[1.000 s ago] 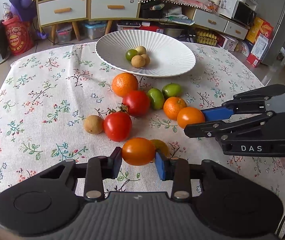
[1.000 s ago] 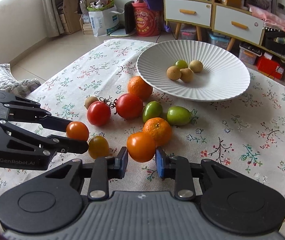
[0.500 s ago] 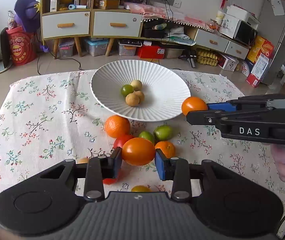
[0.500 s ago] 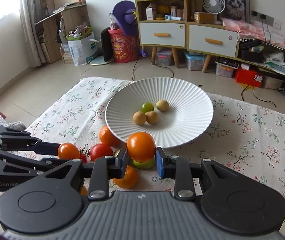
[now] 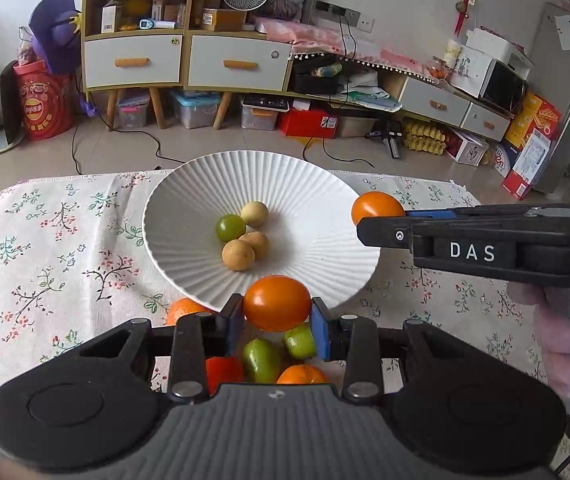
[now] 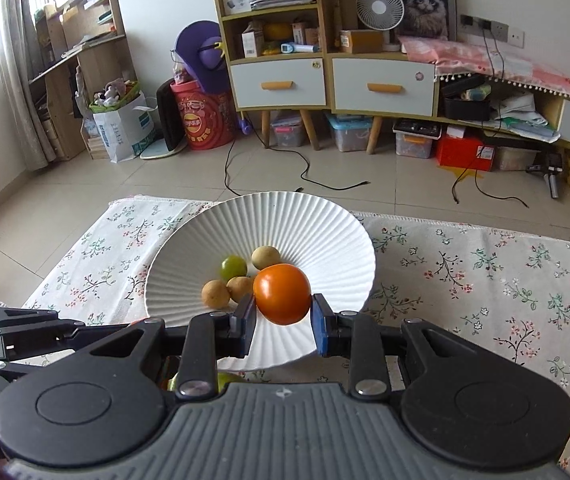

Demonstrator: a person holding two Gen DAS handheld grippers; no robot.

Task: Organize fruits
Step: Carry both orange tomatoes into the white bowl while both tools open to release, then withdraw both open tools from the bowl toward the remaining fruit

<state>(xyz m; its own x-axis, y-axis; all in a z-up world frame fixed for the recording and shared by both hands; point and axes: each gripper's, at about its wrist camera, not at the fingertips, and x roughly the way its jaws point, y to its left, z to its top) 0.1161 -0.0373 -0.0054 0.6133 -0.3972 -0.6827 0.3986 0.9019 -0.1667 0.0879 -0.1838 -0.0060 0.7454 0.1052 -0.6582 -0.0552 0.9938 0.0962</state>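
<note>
My left gripper (image 5: 277,322) is shut on an orange tomato (image 5: 276,304), held in the air at the near rim of the white ribbed plate (image 5: 325,216). My right gripper (image 6: 283,318) is shut on a second orange tomato (image 6: 282,293) above the near part of the plate (image 6: 325,232); in the left wrist view that gripper (image 5: 381,222) reaches in from the right with its tomato (image 5: 377,206) at the plate's right rim. The plate holds a green fruit (image 5: 230,227) and three small tan fruits (image 5: 238,255). The left gripper's arms (image 6: 25,332) show at the lower left of the right wrist view.
A floral tablecloth (image 5: 45,264) covers the table. Below my left gripper lie an orange (image 5: 183,309), green fruits (image 5: 261,358), a red tomato (image 5: 225,372) and another orange (image 5: 301,375). A hand (image 5: 565,340) holds the right gripper. Cabinets and boxes stand on the floor behind.
Both grippers rose from the fruit pile and moved forward to the plate, each carrying its orange tomato. The right tomato now hangs over the plate's rim.
</note>
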